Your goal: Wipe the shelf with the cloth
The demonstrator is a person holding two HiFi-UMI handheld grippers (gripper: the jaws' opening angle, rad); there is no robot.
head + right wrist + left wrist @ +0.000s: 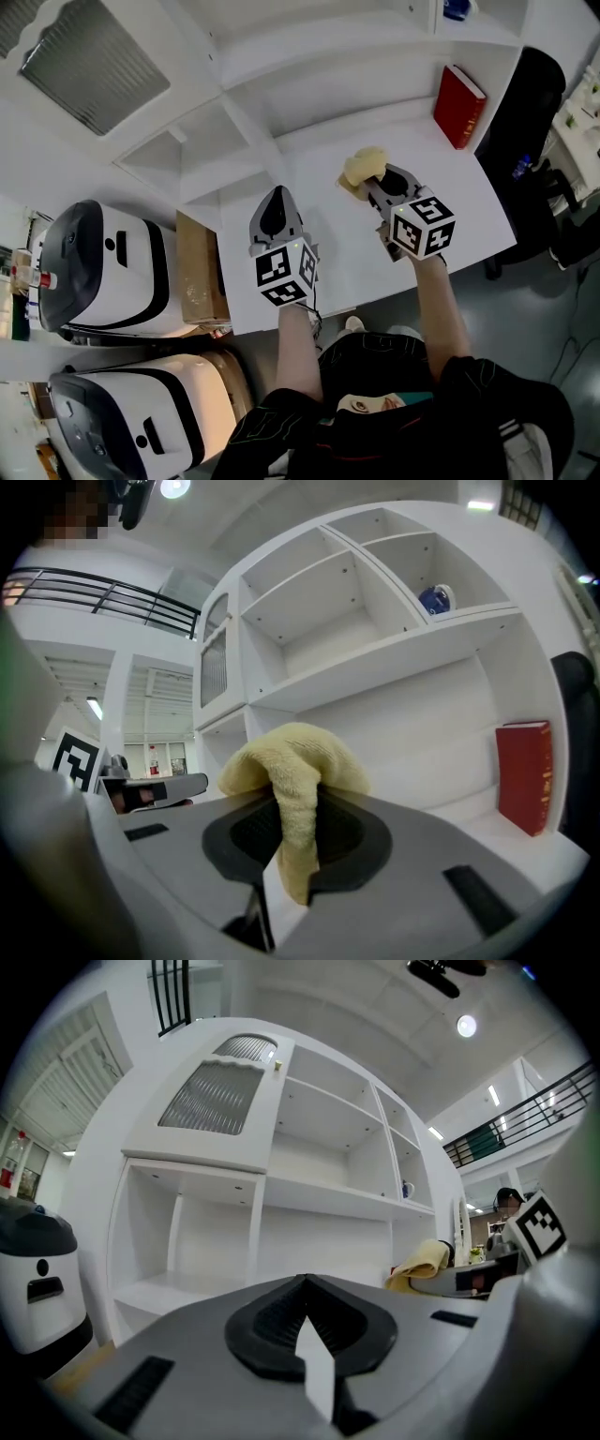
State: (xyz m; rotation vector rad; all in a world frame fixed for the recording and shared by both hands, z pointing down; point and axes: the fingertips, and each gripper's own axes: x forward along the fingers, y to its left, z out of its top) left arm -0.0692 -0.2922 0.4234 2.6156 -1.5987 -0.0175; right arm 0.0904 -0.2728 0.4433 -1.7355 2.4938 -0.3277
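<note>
The cloth (364, 165) is clenched in the right claw (377, 185) at mid-frame, with the shelf (309, 155) lying just ahead; the left claw (275, 199) is held closed, empty.

I'm looking at a white shelf (314, 178) whose broad bottom ledge runs out toward me. On that ledge a red book (458, 105) stands upright at the far right, close to the side wall. One level up, in the right compartment, sits a blue and white cup (435, 599). On the floor left of the ledge a cardboard box (200, 267) sits just beside it
</note>
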